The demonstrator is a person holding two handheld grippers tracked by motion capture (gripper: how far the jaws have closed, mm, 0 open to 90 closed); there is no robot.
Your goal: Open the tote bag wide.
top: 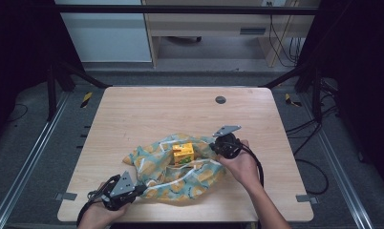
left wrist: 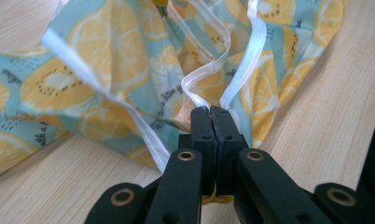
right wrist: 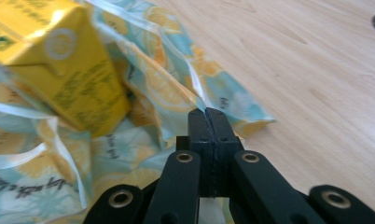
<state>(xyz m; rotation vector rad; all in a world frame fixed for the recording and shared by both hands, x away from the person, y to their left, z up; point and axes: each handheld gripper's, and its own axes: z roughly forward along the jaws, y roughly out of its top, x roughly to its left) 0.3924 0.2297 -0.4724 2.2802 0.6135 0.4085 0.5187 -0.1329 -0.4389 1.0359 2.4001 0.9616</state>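
Looks like the closing stage of bagging a carton: a lemon-and-kiwi print drawstring bag (top: 180,169) lying crumpled and open-mouthed on the wooden worktop (top: 147,109), toward the near edge, with a yellow juice carton (top: 183,153) sitting in the middle of the fabric, upper part exposed.

Left tongs (left wrist: 211,110) at the bag's near-left corner, jaws pressed together on the white ribbon drawstring (left wrist: 244,65), two strands rising from the pinch. Right tongs (right wrist: 207,113) at the bag's far-right edge, jaws also together; seemingly nipping the fabric rim there, though the pinch itself hard to confirm from the right gripper view.

Next move, by judgement: pulling ribbon and rim apart in opposite directions to cinch the mouth over the carton, keeping the carton from tipping out and the thin ribbon from slipping free.

Writing: dark script on the fabric, too blurred to read. Green print and a round emblem on the carton, illegible; no brand made out.
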